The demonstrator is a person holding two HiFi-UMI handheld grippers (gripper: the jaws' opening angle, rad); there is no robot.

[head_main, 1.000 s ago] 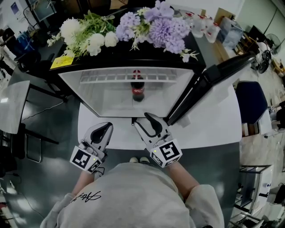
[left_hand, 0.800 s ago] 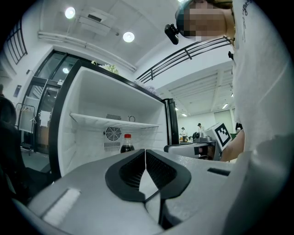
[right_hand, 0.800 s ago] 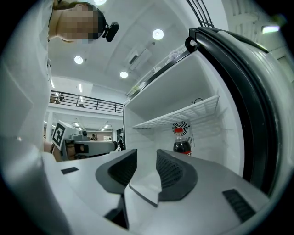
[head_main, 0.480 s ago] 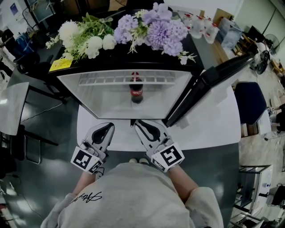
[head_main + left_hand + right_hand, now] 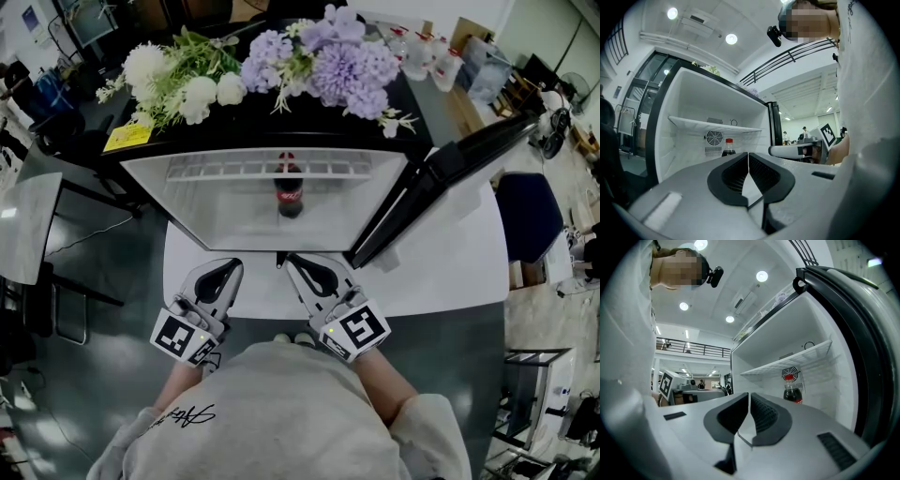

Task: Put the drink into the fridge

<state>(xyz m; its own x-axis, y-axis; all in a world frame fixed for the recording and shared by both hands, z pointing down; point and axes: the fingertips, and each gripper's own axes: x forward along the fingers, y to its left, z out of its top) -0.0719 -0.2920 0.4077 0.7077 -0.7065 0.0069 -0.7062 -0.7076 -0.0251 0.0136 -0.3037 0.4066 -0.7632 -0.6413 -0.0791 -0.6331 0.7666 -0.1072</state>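
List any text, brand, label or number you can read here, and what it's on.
Nothing reads clearly in any view.
Cola bottle: red label with white print, too small to read.
Yellow sticker on the fridge top: print too small.
Grey sweatshirt: black cursive script, illegible.
Marker cubes: black-and-white square patterns, no words.

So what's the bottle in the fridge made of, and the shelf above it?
The bottle looks like clear plastic, probably: you can see the dark liquid through its sides. The shelf looks like thin wire coated white, because it is made of slim bars with gaps between them; metal is a guess.
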